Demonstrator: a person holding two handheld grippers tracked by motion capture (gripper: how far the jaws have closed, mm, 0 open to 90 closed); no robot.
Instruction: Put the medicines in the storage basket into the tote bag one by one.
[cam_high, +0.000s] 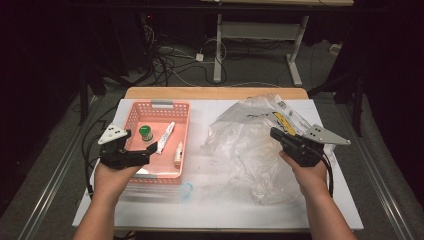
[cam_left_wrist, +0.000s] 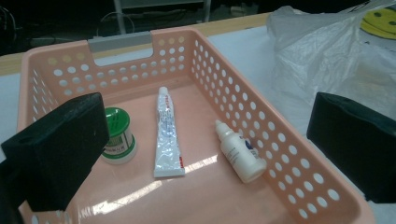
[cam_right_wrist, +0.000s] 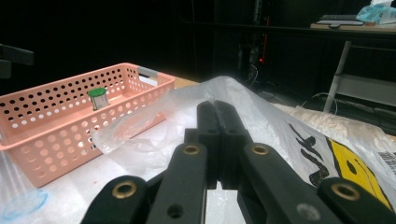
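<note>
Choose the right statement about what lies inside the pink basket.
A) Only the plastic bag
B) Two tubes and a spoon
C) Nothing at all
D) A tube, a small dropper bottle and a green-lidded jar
D: in the left gripper view the pink basket holds a green-lidded jar, a white tube and a small white dropper bottle.

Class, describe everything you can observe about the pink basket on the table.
The pink basket is rectangular, seemingly plastic, with walls perforated by round holes and a grey-trimmed handle cutout at its far end. It sits upright on the white table cover, left of the plastic bag. Inside lie a green-capped jar, a white tube and a small white dropper bottle. The open left gripper hovers over it.
</note>
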